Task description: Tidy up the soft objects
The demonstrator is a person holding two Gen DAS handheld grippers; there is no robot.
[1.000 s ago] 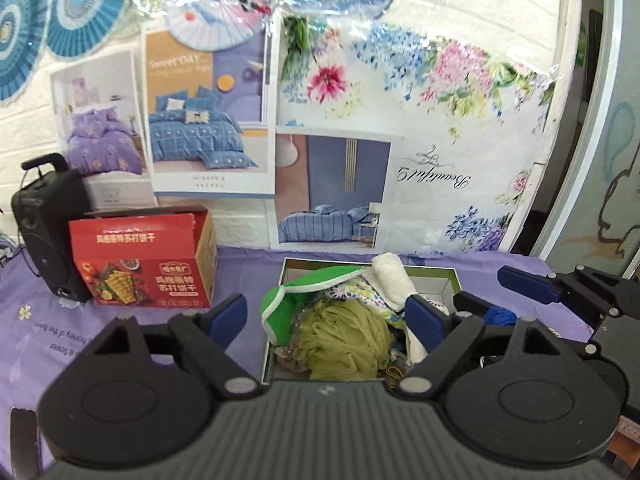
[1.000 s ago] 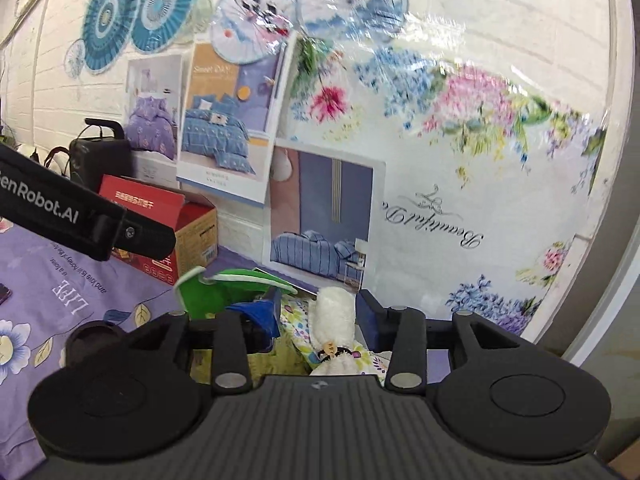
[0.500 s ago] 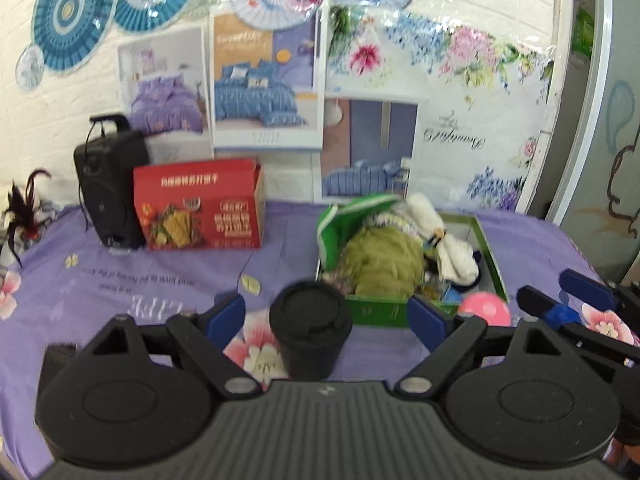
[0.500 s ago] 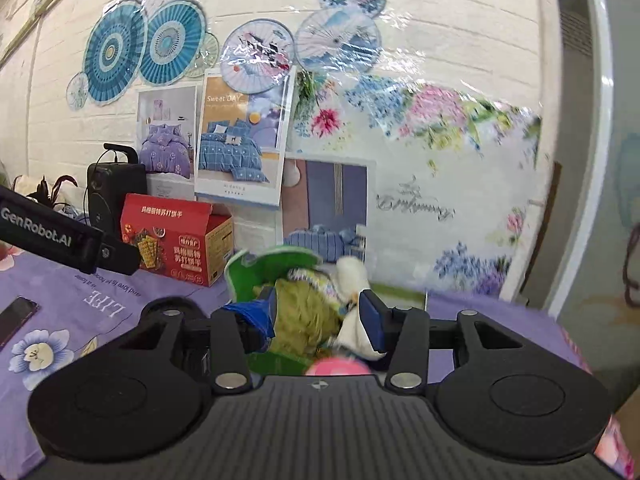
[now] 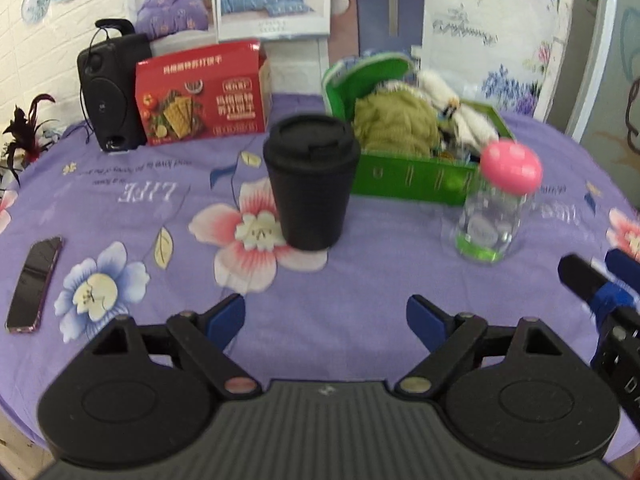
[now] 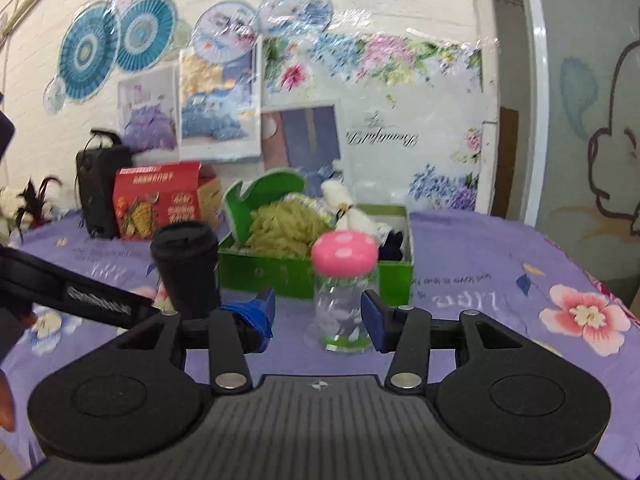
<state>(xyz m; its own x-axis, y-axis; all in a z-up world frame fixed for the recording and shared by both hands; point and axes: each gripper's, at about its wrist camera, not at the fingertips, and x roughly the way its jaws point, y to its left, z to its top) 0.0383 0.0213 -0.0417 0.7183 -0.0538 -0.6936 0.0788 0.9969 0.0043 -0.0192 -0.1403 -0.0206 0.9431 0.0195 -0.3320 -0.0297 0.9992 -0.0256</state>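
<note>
A green box (image 5: 416, 182) stands at the back of the purple flowered table, also in the right wrist view (image 6: 280, 272). It holds soft things: an olive green knit (image 5: 394, 122) (image 6: 284, 226), a white plush (image 5: 460, 114) (image 6: 352, 210), a green cloth (image 5: 360, 76) and a dark item (image 6: 392, 246). My left gripper (image 5: 326, 320) is open and empty, low over the near table. My right gripper (image 6: 318, 314) is open and empty, near a clear bottle with a pink cap.
A black lidded cup (image 5: 312, 180) (image 6: 188, 268) stands mid-table. A clear bottle with a pink mushroom cap (image 5: 496, 200) (image 6: 344, 280) stands in front of the box. A red carton (image 5: 200, 96), a black speaker (image 5: 108, 88) and a phone (image 5: 34, 284) are at the left.
Both grippers have pulled back from the green box toward the near table edge. The black cup and the pink-capped bottle have come into view. Both grippers stay open and empty.
</note>
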